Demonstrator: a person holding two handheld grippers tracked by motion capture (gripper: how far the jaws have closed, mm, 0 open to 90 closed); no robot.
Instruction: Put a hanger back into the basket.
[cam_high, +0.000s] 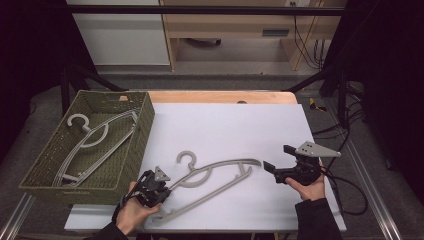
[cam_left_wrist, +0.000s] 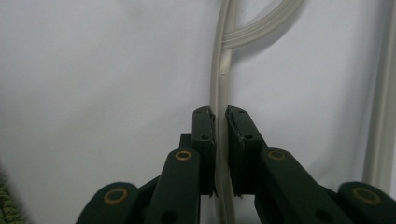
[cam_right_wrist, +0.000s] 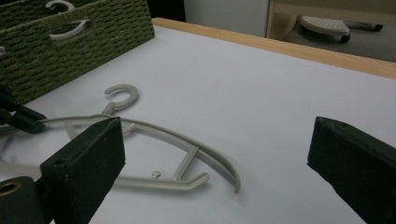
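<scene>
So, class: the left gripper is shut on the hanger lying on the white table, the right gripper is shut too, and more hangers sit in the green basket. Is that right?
One part is wrong: the right gripper is open, not shut. The right gripper view shows its jaws wide apart with nothing between them. The rest stands: the left gripper is shut on the hanger on the white table, and more hangers sit in the green basket.

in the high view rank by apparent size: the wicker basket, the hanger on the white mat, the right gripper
1. wicker basket
2. hanger on the white mat
3. right gripper
</scene>
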